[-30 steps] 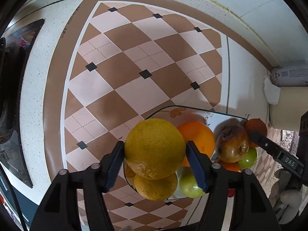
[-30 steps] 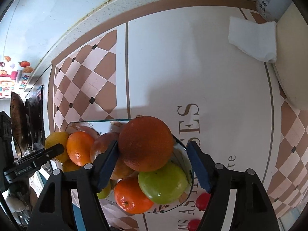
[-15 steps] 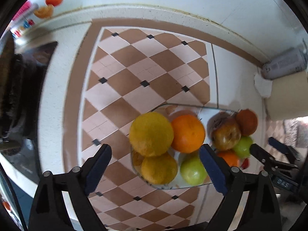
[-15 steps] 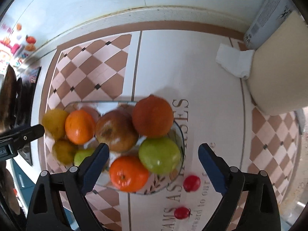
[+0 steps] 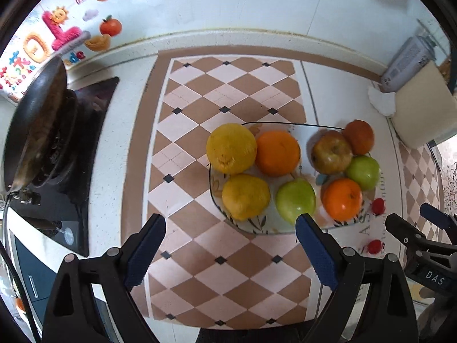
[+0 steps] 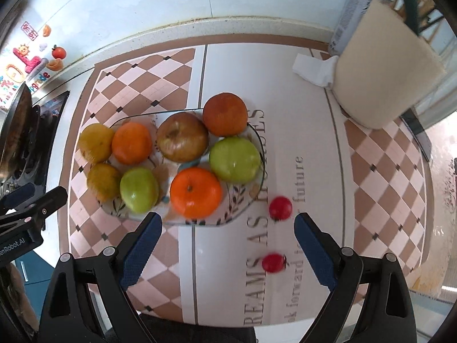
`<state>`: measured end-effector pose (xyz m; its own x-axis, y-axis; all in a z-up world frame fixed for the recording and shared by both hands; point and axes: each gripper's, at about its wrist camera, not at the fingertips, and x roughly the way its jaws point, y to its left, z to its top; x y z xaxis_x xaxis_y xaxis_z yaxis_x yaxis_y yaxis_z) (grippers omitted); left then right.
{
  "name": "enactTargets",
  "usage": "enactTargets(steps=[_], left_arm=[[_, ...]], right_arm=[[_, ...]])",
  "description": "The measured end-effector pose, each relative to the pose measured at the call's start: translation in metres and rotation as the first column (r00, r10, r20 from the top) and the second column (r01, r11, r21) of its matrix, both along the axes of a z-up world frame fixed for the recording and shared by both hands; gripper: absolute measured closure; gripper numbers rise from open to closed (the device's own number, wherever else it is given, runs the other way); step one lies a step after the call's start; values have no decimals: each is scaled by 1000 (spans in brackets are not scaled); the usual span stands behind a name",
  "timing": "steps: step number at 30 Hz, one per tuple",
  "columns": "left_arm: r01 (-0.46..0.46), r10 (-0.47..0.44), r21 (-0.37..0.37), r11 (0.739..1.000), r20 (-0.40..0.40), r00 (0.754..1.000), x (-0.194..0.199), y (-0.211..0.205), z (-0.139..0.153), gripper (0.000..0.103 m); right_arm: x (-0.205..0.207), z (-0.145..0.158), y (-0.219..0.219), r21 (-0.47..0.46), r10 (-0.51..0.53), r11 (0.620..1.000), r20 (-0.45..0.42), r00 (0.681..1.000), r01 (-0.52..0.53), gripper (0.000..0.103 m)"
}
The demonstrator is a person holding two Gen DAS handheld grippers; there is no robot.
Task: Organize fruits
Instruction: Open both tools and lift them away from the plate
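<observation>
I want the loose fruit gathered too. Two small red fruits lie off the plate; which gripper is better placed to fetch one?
Likely the right gripper: it is open, and both small red fruits lie between its fingers. The left gripper, also open, faces the plate's yellow side.

Checkered counter mat (image 5: 228, 91), stickered wall (image 5: 57, 34)

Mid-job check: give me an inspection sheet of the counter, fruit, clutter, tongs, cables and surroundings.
Surface: patterned mat on a white counter.
Job's things: glass plate holding eight fruits, including two green apples; two small red fruits lie off the plate on the mat.
Clutter: crumpled tissue, cream container.
Tongs: left tongs open, empty; right tongs open, empty.
Cables: nothing seen.
Surroundings: stove with pan, wall stickers.
</observation>
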<state>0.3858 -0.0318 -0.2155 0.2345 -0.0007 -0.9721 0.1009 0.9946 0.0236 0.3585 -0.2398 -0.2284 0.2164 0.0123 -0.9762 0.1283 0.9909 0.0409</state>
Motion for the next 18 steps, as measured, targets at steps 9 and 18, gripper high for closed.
enactTargets(steps=[9, 18], left_arm=[[26, -23, -33, 999, 98, 995, -50, 0, 53, 10], [47, -37, -55, 997, 177, 984, -94, 4, 99, 10]], right_arm=[[-49, 60, 4, -1, -19, 1000, 108, 994, 20, 7], [-98, 115, 19, 20, -11, 1000, 195, 981, 7, 7]])
